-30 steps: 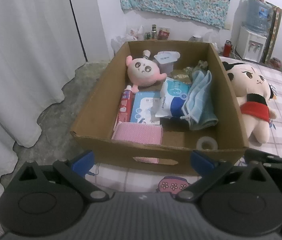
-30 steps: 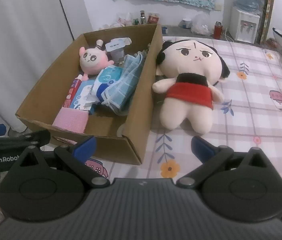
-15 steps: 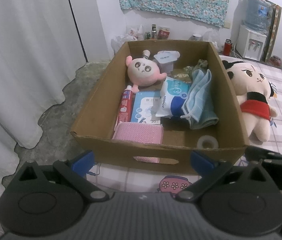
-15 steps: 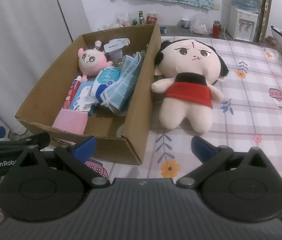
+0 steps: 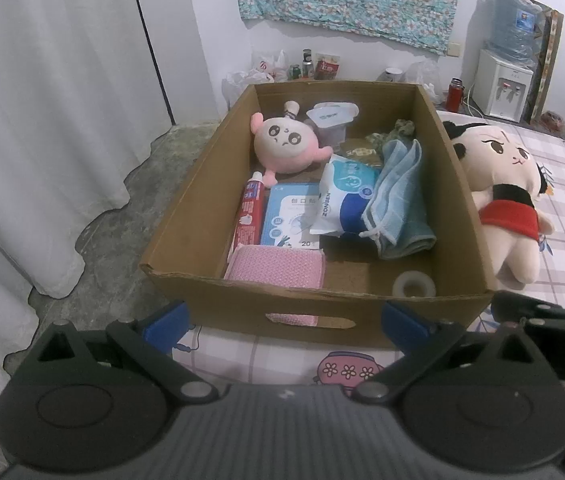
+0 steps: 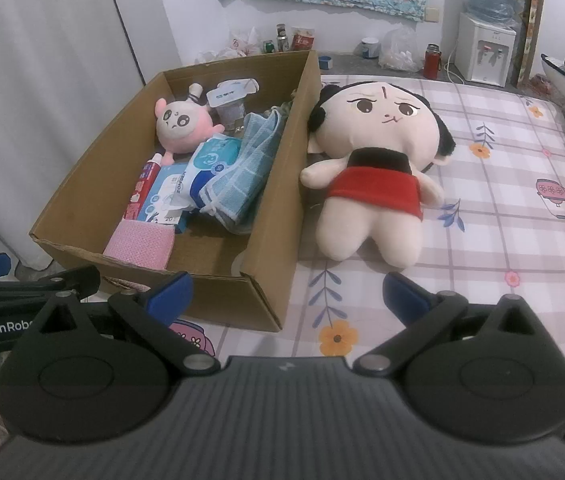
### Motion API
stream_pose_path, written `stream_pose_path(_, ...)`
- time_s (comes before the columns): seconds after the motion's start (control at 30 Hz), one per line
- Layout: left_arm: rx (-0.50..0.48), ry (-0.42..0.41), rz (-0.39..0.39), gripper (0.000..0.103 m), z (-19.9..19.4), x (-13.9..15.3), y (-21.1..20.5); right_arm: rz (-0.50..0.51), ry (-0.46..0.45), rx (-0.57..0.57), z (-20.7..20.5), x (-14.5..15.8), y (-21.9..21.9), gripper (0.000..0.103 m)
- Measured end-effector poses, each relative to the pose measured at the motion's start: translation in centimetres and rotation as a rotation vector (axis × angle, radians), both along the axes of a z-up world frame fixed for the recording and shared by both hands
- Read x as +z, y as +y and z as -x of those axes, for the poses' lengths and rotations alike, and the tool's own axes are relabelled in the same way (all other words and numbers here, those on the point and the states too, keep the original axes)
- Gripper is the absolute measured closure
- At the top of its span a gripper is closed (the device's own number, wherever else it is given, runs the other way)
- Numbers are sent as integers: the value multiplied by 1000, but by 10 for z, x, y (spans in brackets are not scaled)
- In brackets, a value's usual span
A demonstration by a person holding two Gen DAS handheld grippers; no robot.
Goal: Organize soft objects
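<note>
Hovering over the near edge of the checked, flower-printed mattress cover point(image 6: 494, 208), the right gripper point(image 6: 286, 292) has its blue-tipped jaws spread apart and empty; the left gripper point(image 5: 282, 320), to its left, is likewise wide open before the near wall of the open brown cardboard box point(image 5: 314, 308); the big cream plush doll in a red dress point(image 6: 374, 168) lies on its back straight ahead of the right gripper, head away, feet toward it, long axis running near to far, touching the box's right wall; the right hand looks the nearer.

Inside the box, nearest first: a pink knitted sponge pad point(image 5: 278, 268) and a clear tape roll point(image 5: 413, 285); a red toothpaste tube point(image 5: 251, 212), wet-wipe packs point(image 5: 342, 204), a folded blue cloth point(image 5: 398, 196); farthest, a small round pink plush point(image 5: 286, 144) and a lidded clear cup point(image 5: 332, 118).
</note>
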State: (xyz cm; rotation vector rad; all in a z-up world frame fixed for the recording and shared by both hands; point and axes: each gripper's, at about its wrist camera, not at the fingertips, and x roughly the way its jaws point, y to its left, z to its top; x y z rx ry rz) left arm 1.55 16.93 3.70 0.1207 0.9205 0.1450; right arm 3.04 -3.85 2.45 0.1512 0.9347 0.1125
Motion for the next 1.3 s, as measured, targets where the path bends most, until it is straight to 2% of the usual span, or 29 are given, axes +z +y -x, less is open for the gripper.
stream_pose_path(1.3,-2,3,-1,0,0,-1,0,-12,20,-13,1,-2,2,1)
